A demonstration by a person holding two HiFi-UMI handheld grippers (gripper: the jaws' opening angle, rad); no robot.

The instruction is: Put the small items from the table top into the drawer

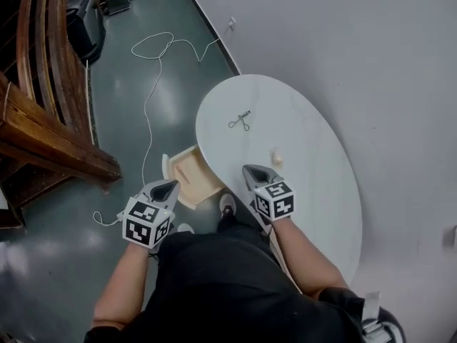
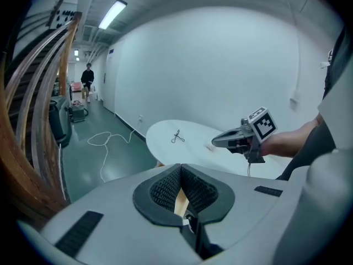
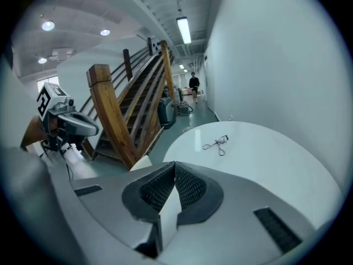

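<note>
the small pale item (image 1: 276, 158) lies on the white oval table (image 1: 314, 191), just ahead of the tips of the right gripper (image 1: 255, 174), apart from them. the thin metal looped tool (image 1: 240, 120) lies further up the table top, well apart from both grippers. the left gripper (image 1: 163, 189) hangs off the table over the floor, beside the open wooden drawer (image 1: 191, 177), which juts out from under the table edge between the two grippers.

both pairs of jaws are closed, pads meeting at the tips, with nothing held in either.

what the pale item is we cannot tell; it is too small and soft-edged. the far part of the drawer is hidden under the table top. in the left gripper view the drawer is only a wood-coloured sliver behind the pads.

the right gripper view shows the metal tool but not the pale item, which its own body covers. only the two gripper views show the corridor with a distant person (image 3: 194, 83); the head view alone shows the white cable (image 1: 153, 70) looped on the floor.
</note>
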